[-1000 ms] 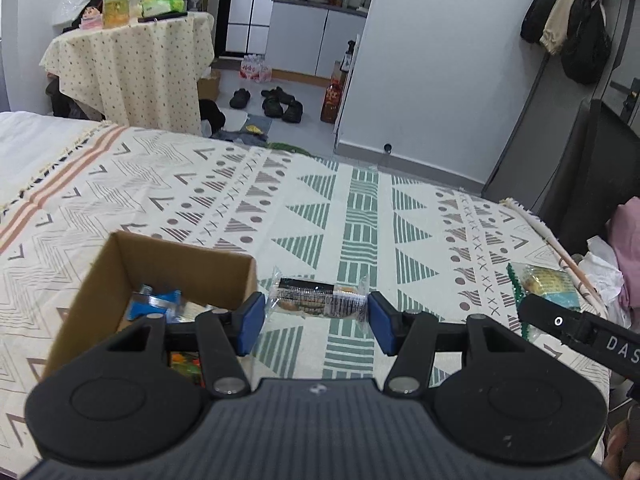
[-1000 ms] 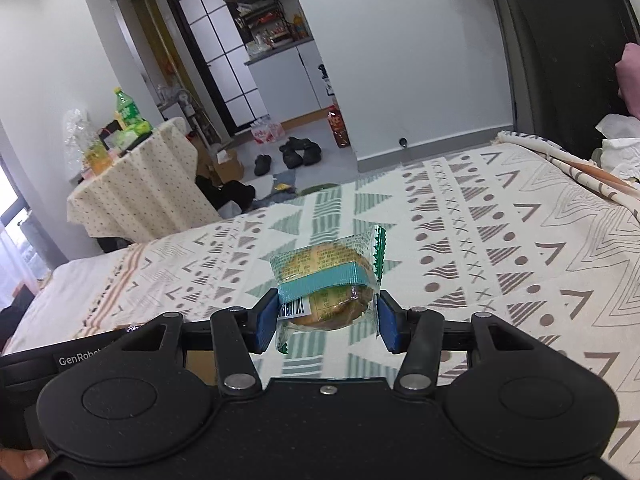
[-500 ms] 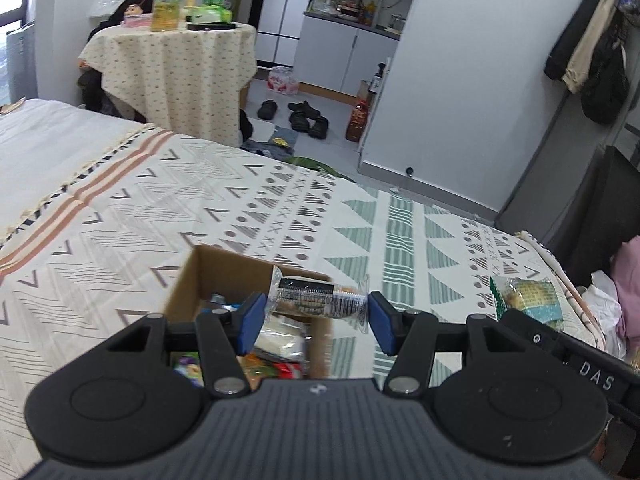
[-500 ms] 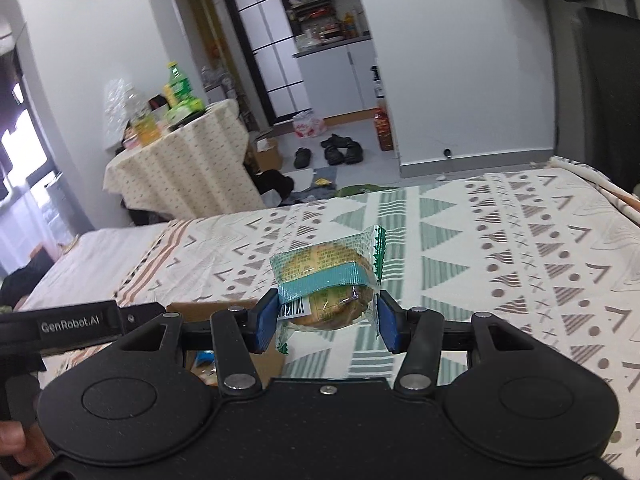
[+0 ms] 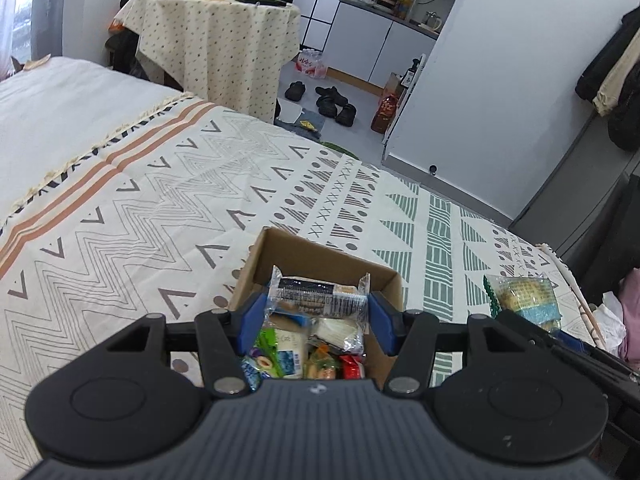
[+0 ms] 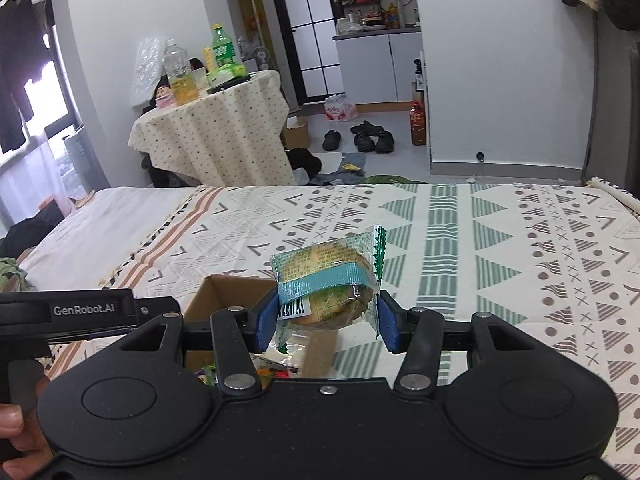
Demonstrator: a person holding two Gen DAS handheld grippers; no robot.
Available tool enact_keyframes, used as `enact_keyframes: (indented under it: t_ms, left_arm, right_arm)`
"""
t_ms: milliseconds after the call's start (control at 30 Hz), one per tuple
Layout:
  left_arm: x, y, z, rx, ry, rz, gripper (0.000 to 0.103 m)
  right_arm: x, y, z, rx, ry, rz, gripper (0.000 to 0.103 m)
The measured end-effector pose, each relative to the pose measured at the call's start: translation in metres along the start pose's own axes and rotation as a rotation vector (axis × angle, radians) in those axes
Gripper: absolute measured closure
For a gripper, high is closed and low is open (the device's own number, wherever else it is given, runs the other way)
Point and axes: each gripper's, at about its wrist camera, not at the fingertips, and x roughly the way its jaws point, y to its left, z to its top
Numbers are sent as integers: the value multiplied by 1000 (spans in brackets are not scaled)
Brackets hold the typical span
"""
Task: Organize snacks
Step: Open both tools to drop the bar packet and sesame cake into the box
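Left tongs (image 5: pixel 316 312) clamp a clear-wrapped dark biscuit bar (image 5: pixel 318 295) by its ends, crosswise, directly above the open brown cardboard box (image 5: pixel 385 280); likely so it drops flat onto the snacks inside. Right tongs (image 6: pixel 327 320) grip a green-banded clear packet holding a round bun (image 6: pixel 328 276), waiting beside the box's right edge. Box sits on the patterned bed cover (image 5: pixel 160 208)

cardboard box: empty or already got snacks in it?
Partly filled. The left wrist view looks into the open cardboard box and shows several wrapped snacks piled on its floor, below the rim.
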Motion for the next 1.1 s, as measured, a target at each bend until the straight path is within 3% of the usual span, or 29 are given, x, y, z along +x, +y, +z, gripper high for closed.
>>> enact_keyframes:
  t_ms: [333,567,667,800,1100]
  left_arm:
    - [17,21,9,-49,12,-32,46]
    - [23,33,18,-81,43,-30,31]
    - [18,36,18,-73,34,-9,29]
    - [10,42,16,-65,33,10,27]
    - [-9,46,10,-22,64,42,14]
  right_arm:
    - [23,24,-1,-39,41,15,53]
    - [38,34,-1,-45,73,47,53]
    - [40,37,-4,-33,80,63,53]
    - [39,44,-5,-34,70,99,43]
    - [18,37,-6,-3,106,61,42]
